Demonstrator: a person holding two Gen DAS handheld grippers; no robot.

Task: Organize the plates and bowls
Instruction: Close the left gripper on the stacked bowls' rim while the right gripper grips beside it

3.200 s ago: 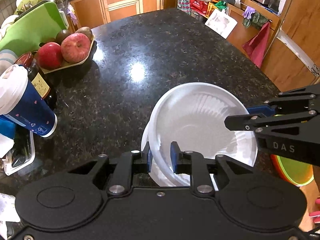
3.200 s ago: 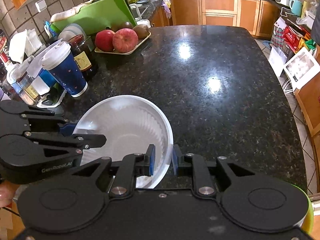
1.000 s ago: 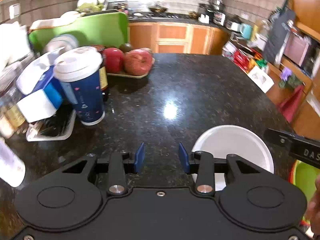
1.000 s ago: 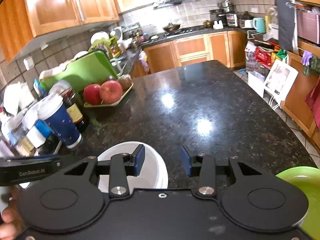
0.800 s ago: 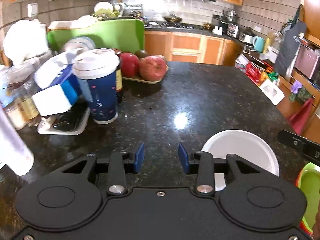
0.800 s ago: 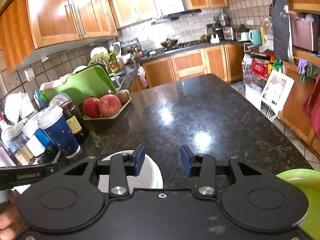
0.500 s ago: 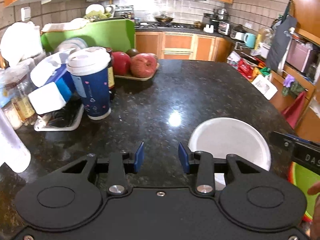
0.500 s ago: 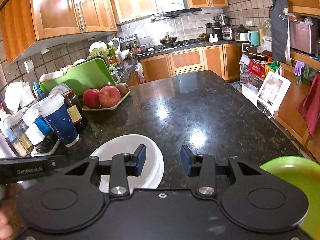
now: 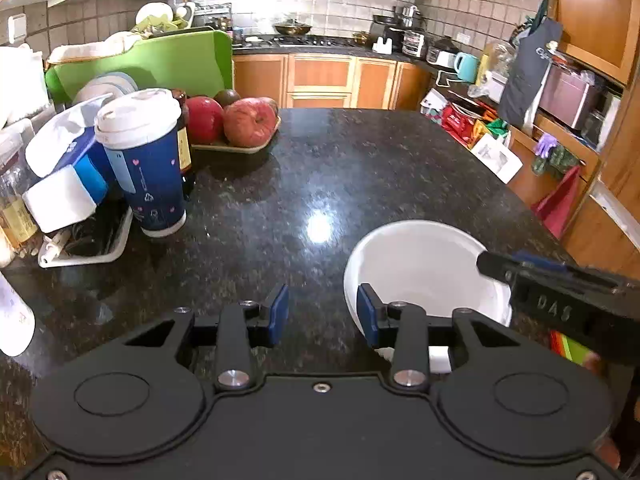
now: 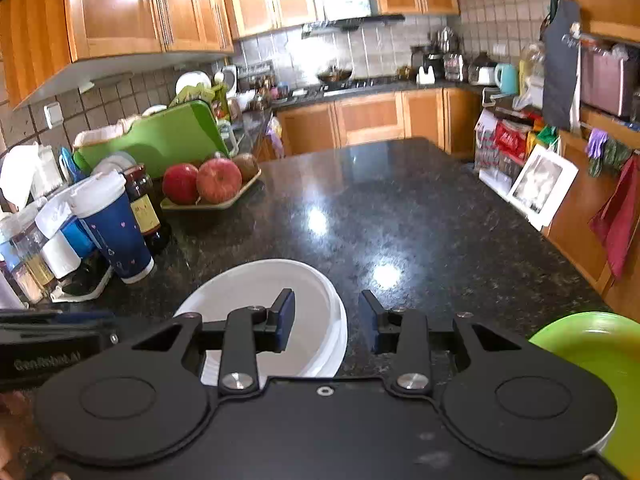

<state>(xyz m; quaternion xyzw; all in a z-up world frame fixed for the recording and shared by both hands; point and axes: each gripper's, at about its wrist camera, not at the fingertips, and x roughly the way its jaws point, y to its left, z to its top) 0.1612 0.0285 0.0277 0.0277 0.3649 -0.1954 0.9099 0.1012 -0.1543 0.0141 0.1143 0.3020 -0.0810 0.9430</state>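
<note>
A white bowl (image 9: 424, 268) sits nested in another white bowl (image 10: 272, 292) on the black granite counter (image 9: 320, 168), close in front of both grippers. My left gripper (image 9: 323, 314) is open over bare counter; its right finger overlaps the bowl's left rim. My right gripper (image 10: 329, 320) is open and its jaws are closing. The bowl's right rim shows in the gap and the pads do not press on it. A green plate (image 10: 592, 352) lies at the lower right. The right gripper (image 9: 560, 292) reaches in over the bowl's right side in the left wrist view.
At the counter's left stand a blue paper cup with a white lid (image 9: 144, 168), a dark bottle (image 10: 144, 204), a tray of apples (image 9: 236, 124), a green cutting board (image 10: 160, 140) and small containers. The counter's right edge (image 10: 560, 256) drops to the floor.
Both grippers held the white bowl's rim earlier and now stand open, drawn back and raised. The bowl rests on the counter. The right jaws have narrowed slightly.
</note>
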